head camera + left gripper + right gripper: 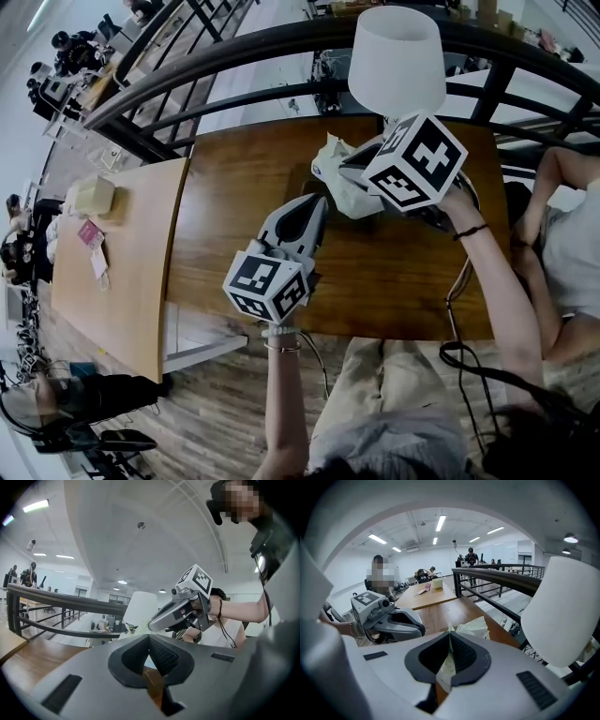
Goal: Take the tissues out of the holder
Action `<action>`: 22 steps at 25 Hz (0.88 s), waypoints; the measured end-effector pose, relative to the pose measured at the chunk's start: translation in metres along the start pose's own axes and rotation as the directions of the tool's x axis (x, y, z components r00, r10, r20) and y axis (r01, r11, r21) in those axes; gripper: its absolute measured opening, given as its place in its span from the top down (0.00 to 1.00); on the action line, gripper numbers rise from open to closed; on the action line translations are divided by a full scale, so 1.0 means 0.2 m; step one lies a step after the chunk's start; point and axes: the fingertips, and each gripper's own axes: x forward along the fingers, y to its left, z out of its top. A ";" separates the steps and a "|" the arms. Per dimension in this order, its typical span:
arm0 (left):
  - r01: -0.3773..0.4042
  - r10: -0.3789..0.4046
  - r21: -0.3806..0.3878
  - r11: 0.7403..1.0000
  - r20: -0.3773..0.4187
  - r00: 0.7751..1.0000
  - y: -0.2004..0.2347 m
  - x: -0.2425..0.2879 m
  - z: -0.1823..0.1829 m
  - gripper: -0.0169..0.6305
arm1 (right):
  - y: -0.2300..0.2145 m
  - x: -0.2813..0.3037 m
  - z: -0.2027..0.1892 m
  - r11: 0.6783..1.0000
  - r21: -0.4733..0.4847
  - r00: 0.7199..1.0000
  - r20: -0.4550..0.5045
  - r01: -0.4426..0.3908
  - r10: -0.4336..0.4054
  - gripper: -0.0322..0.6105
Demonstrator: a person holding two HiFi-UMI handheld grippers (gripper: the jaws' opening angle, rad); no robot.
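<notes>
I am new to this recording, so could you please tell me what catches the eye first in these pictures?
The right gripper, above the dark wooden table, is shut on a thin white tissue. Just beyond its jaws is a crumpled white tissue bundle, near a big white lampshade. The left gripper hangs nearby, shut and empty.

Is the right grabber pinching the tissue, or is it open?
Shut on it. The right gripper has its jaws pressed together, with the thin white tissue pinched between them.
</notes>
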 end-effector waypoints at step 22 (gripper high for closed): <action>0.162 -0.162 0.022 0.987 0.017 0.987 -0.46 -0.06 -0.01 0.96 | 0.29 -0.48 -0.25 0.983 0.157 0.968 0.218 0.091 -0.125 0.93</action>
